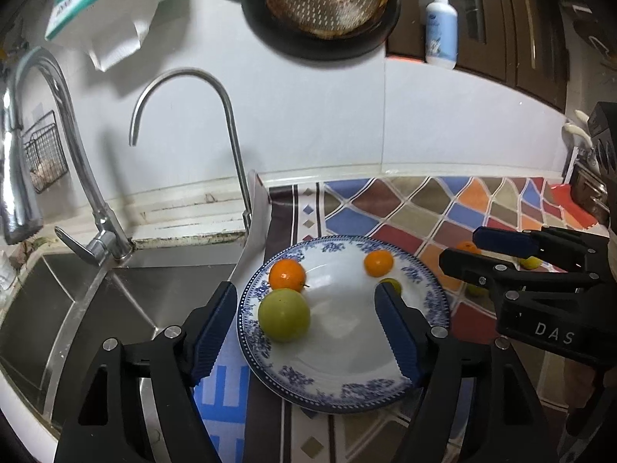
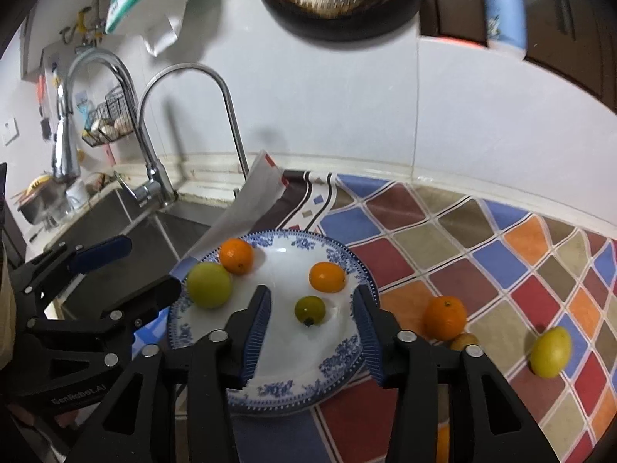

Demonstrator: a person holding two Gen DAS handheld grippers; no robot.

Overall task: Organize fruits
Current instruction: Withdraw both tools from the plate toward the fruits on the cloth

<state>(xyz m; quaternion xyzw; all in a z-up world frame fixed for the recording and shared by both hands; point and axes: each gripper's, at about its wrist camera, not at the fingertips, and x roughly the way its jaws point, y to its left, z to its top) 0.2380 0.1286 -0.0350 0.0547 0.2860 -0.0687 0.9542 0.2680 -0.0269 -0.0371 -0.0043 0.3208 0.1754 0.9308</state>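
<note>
A blue-and-white plate (image 1: 347, 382) (image 2: 339, 362) sits on the patterned mat and holds a large green fruit (image 1: 284, 315) (image 2: 209, 284), two oranges (image 1: 287, 274) (image 1: 378, 263) (image 2: 236, 256) (image 2: 327, 277) and a small green fruit (image 2: 310, 310) (image 1: 392, 284). My left gripper (image 1: 306, 332) is open over the plate, the large green fruit between its fingers. My right gripper (image 2: 312, 333) is open and empty above the plate, the small green fruit lying between its fingers. On the mat to the right lie an orange (image 2: 444, 317), a small brownish fruit (image 2: 464, 341) and a yellow-green fruit (image 2: 550, 352).
A steel sink (image 1: 77, 308) with two faucets (image 1: 227, 131) (image 1: 58, 146) lies left of the plate. A dark pan (image 1: 320, 4) hangs on the wall. A soap bottle (image 1: 441, 27) stands at the upper right. The colourful mat (image 2: 482, 247) covers the counter.
</note>
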